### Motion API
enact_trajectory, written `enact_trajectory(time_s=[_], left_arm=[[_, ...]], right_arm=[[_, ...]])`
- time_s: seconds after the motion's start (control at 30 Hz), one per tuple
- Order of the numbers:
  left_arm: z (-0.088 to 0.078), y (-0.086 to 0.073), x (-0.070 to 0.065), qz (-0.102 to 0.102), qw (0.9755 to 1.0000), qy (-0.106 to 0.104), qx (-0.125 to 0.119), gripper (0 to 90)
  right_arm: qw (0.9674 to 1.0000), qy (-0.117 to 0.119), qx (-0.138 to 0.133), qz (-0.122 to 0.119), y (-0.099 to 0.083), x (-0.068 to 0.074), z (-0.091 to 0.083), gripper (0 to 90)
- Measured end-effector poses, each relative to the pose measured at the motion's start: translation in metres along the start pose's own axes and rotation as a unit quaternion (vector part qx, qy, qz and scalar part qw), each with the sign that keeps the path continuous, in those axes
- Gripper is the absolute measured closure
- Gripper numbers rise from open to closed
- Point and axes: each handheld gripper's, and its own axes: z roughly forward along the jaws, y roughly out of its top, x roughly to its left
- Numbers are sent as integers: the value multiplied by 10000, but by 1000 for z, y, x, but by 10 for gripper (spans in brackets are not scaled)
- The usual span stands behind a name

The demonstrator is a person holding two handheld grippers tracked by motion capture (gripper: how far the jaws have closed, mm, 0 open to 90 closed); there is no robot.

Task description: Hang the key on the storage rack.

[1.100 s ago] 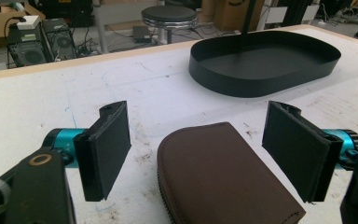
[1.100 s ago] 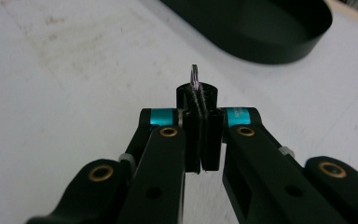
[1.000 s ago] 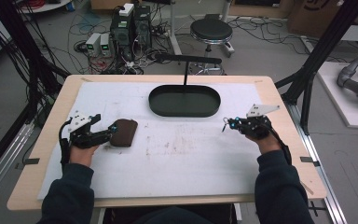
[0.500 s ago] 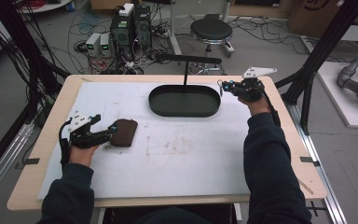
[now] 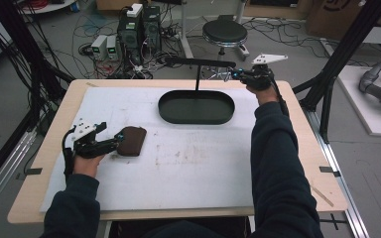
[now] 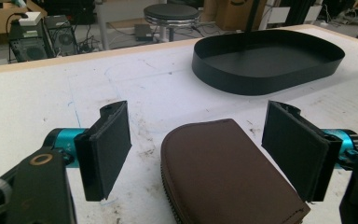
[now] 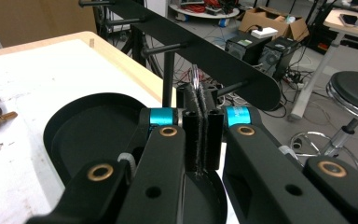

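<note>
We see a table (image 5: 297, 148) covered with a white mat (image 5: 193, 163), and on it a brown zip pouch (image 5: 131, 141) lying flat at the left and a black oval tray (image 5: 196, 107) farther back near the middle. The left gripper (image 5: 113, 144) rests low on the mat with its tips at the near left edge of the pouch; in the left gripper view its two black pads (image 6: 108, 148) stand wide apart, one on each side of the pouch (image 6: 223, 172), touching neither side, so the jaws are released and hold nothing. The tray (image 6: 265, 63) lies beyond it, well apart. The right gripper (image 5: 228, 75) is raised at the far edge of the table, just beside the right end of a black bar (image 5: 198, 62) carried on a post that rises behind the tray. In the right gripper view its jaws are pressed together, and something thin and pale sticks up between the pads (image 7: 200, 128); we cannot tell what it is. The bar (image 7: 200, 53) runs across just ahead of the tips.
</note>
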Motion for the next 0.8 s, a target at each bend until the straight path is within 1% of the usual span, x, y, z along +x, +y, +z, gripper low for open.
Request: enact_trajectory(time_s=[0.17,0.33,0.4,0.47,0.57,0.6,0.73,0.8], left_arm=[[0,0,0,5,10000,12,1,235],[-1,-1,1,-6,10000,23,18,236],[-1,-1,2,-1,10000,16,23,236],[0,-1,1,-11,10000,17,13,236],[0,-1,1,9,10000,8,30,236],[0,-1,1,17,10000,13,37,237],[0,-1,1,11,10000,21,34,238],[0,-1,1,7,10000,14,34,238]], right_arm=[[9999,32,3,106,-4,-3,7,900],[9998,3,-54,188,-6,-6,7,900],[9998,-16,-38,211,-7,-7,7,900],[9995,-115,8,285,-9,-10,8,900],[9993,-153,6,339,-11,-11,10,900],[9989,-249,-1,388,-12,-11,14,900],[9978,-429,-41,496,-14,-11,22,891],[9967,-605,-16,534,-14,-9,24,870]])
